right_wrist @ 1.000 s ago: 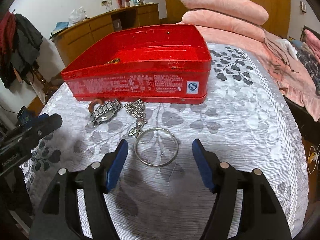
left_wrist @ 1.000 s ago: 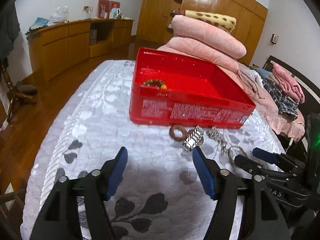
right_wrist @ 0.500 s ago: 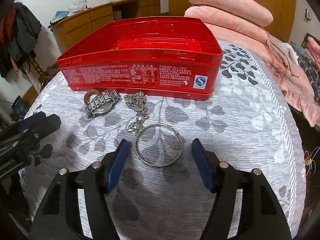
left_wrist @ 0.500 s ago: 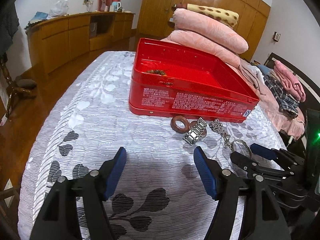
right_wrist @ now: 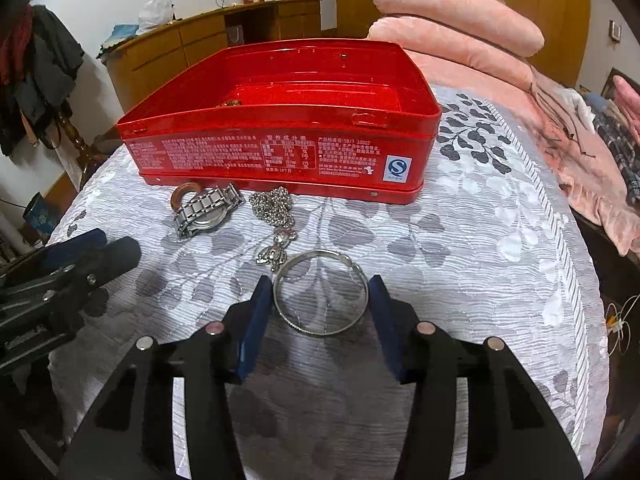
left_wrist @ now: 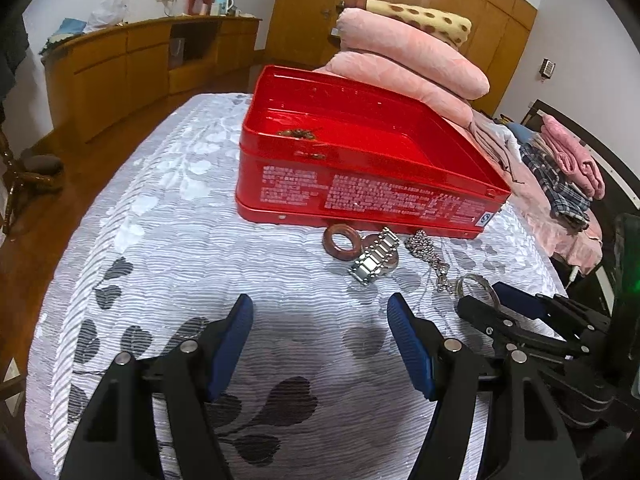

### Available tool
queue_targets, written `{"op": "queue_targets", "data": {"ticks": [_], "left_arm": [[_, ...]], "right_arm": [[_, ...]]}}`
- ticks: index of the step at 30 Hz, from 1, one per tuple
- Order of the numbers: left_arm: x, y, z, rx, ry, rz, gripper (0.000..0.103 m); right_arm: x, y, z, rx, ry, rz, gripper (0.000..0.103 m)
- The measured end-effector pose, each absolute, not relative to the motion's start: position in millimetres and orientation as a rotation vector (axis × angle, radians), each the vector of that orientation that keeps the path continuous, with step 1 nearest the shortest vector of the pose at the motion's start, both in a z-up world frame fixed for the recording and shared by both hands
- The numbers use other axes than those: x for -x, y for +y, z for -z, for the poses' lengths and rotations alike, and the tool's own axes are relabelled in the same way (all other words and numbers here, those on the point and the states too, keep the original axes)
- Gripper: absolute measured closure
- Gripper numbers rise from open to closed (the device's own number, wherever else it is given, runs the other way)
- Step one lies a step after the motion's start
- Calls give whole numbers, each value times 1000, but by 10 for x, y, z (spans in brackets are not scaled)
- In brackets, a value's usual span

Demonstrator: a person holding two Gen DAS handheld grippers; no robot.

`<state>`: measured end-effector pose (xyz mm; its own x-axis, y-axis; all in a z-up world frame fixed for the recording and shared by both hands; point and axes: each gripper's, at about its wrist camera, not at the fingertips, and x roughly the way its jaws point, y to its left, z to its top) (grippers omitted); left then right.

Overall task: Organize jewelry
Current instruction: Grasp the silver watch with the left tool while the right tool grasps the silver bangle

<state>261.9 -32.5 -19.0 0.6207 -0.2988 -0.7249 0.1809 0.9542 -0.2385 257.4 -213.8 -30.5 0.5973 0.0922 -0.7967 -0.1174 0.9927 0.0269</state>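
Since a second ago the right gripper (right_wrist: 318, 308) has narrowed around the silver bangle (right_wrist: 320, 293); its jaws are closing with the bangle between them, pads just beside the rim, seemingly not yet pressing. The bangle lies flat on the bedspread (right_wrist: 480, 248), nearest of the pieces before the red tin (right_wrist: 280, 152), so it is likely taken first. Farther left lie the necklace (right_wrist: 274, 216), watch (right_wrist: 208, 210) and brown ring (right_wrist: 184, 194). The left gripper (left_wrist: 320, 340) hangs spread wide and empty.
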Motion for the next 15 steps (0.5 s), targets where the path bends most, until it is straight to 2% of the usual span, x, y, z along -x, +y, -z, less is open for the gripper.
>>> {"op": "queue_targets", "data": {"ticks": [7, 15], "left_arm": [[-2712, -439, 175, 139, 848, 321, 35], [-2860, -594, 195, 135, 862, 373, 48]], "right_arm": [[-2542, -2196, 288, 31, 922, -113, 55], [-2520, -2353, 282, 14, 921, -83, 55]]}}
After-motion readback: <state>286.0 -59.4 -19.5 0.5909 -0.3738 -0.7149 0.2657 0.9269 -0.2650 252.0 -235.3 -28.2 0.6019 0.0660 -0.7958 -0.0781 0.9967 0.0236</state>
